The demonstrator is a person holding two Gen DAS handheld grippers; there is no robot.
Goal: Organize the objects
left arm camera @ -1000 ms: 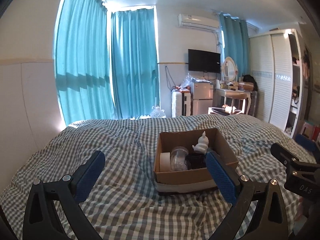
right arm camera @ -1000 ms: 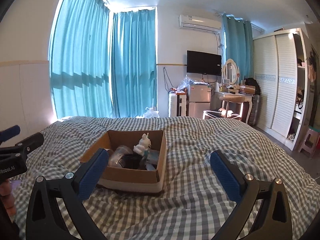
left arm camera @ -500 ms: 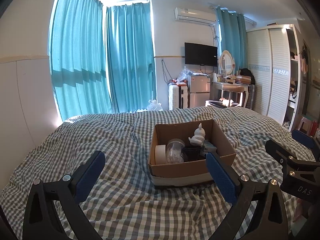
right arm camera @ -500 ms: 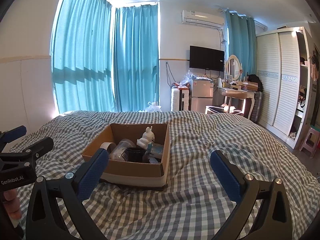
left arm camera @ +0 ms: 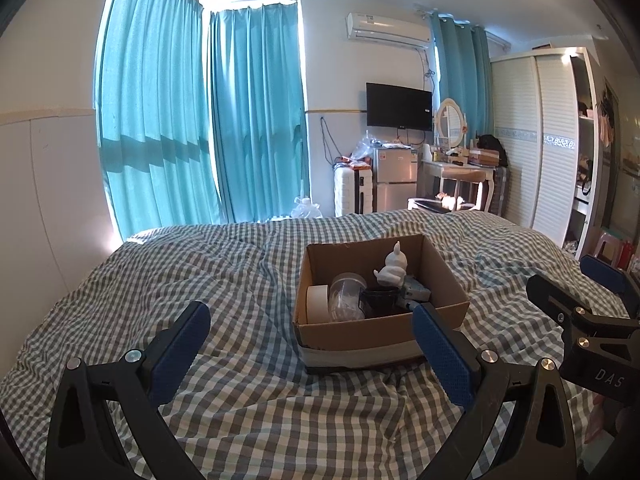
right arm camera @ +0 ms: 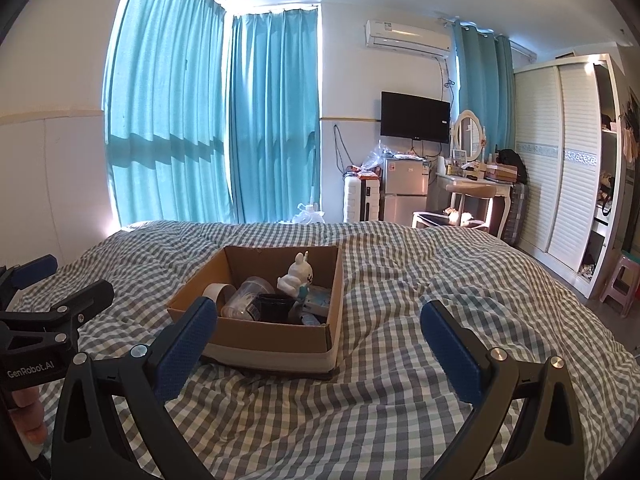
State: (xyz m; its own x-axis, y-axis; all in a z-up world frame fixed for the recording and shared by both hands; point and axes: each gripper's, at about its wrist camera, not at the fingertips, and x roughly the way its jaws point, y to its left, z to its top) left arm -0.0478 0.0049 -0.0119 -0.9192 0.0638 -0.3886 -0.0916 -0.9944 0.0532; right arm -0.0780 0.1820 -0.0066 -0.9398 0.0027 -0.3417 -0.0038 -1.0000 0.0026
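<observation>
An open cardboard box (left arm camera: 372,334) (right arm camera: 276,340) rests on the checked bedspread. Inside it stand a white rabbit figure (left arm camera: 394,270) (right arm camera: 297,276), a clear plastic jar (left arm camera: 346,296) (right arm camera: 244,298), a roll of white tape (left arm camera: 318,302) (right arm camera: 214,292), a black cup (left arm camera: 380,298) (right arm camera: 276,306) and a small blue-and-white packet (right arm camera: 318,296). My left gripper (left arm camera: 308,340) hovers open just short of the box, nothing between its blue pads. My right gripper (right arm camera: 320,340) is open too, to the right of the box front. Each gripper shows at the edge of the other's view.
The grey-and-white checked bedspread (left arm camera: 240,272) (right arm camera: 440,280) spreads wide on all sides of the box. Beyond the bed are teal curtains (left arm camera: 256,120), a small fridge (left arm camera: 394,178), a dressing table (right arm camera: 476,188), a white wardrobe (right arm camera: 560,152) and a pink stool (right arm camera: 624,280).
Both grippers have tilted and drifted slightly, so the box shows a little lower and nearer. Both stay open and empty. The box and its contents have not moved.
</observation>
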